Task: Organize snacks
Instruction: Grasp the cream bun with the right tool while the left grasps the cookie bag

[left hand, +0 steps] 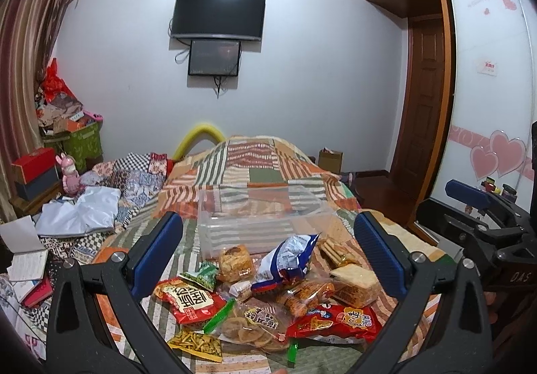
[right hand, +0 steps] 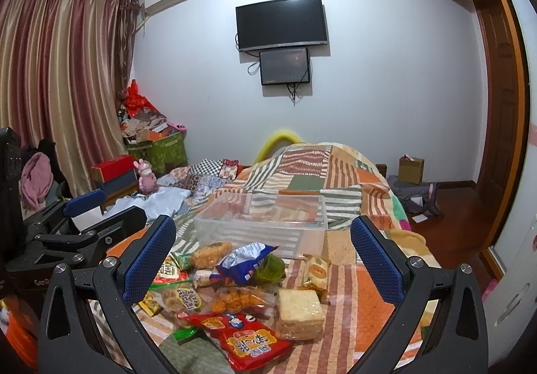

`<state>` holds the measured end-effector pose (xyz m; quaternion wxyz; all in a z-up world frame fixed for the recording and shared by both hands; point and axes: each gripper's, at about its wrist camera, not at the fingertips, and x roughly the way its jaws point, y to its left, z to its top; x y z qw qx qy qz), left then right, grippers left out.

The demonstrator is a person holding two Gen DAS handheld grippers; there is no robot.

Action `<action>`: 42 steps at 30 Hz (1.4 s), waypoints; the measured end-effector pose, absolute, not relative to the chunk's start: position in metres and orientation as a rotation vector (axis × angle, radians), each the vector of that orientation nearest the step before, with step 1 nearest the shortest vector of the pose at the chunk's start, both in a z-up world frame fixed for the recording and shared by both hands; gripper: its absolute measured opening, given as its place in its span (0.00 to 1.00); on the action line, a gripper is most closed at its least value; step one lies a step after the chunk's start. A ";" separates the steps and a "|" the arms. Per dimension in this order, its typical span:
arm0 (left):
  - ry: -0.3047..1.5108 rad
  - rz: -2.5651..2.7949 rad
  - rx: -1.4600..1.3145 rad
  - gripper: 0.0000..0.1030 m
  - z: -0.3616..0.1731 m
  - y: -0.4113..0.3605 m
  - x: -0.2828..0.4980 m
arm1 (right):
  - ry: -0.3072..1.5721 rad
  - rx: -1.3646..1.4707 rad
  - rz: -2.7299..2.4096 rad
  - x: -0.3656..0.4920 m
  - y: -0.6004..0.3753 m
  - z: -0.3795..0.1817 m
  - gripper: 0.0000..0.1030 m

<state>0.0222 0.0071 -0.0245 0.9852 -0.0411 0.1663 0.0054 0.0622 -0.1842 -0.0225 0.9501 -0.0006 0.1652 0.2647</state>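
Observation:
A pile of snack packets lies on the patchwork bedspread: a blue-white crisp bag [left hand: 288,261] [right hand: 250,260], a red packet [left hand: 189,301], another red packet [left hand: 335,320] [right hand: 245,345], a wafer block [left hand: 355,283] [right hand: 300,308], and clear bags of biscuits [left hand: 250,323]. A clear empty plastic box [left hand: 265,219] [right hand: 265,221] stands just behind the pile. My left gripper [left hand: 268,260] is open above the pile, holding nothing. My right gripper [right hand: 263,258] is open above the pile, holding nothing. The right gripper shows at the right edge of the left wrist view [left hand: 470,196]; the left one at the left edge of the right wrist view [right hand: 84,202].
Books and papers [left hand: 27,260] and a white cloth [left hand: 80,213] lie on the bed's left side. A pink rabbit figure [left hand: 70,174] and boxes [left hand: 33,172] stand by the curtain. A wardrobe [left hand: 486,105] and wooden floor [right hand: 446,206] are on the right.

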 end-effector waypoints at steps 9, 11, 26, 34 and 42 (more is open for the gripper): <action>0.444 0.004 -0.081 1.00 -0.054 0.014 0.069 | 0.433 0.003 0.537 0.095 -0.189 -0.045 1.00; 0.488 -0.001 -0.088 1.00 -0.059 0.017 0.077 | 0.460 -0.003 0.525 0.106 -0.192 -0.052 1.00; 0.793 0.044 -0.116 0.73 -0.115 0.062 0.166 | 0.735 -0.027 0.500 0.181 -0.201 -0.112 0.87; 0.907 -0.005 -0.192 0.64 -0.144 0.059 0.194 | 0.821 -0.062 0.524 0.194 -0.190 -0.130 0.77; 0.969 -0.049 -0.225 0.52 -0.157 0.059 0.207 | 0.979 -0.070 0.545 0.229 -0.186 -0.153 0.53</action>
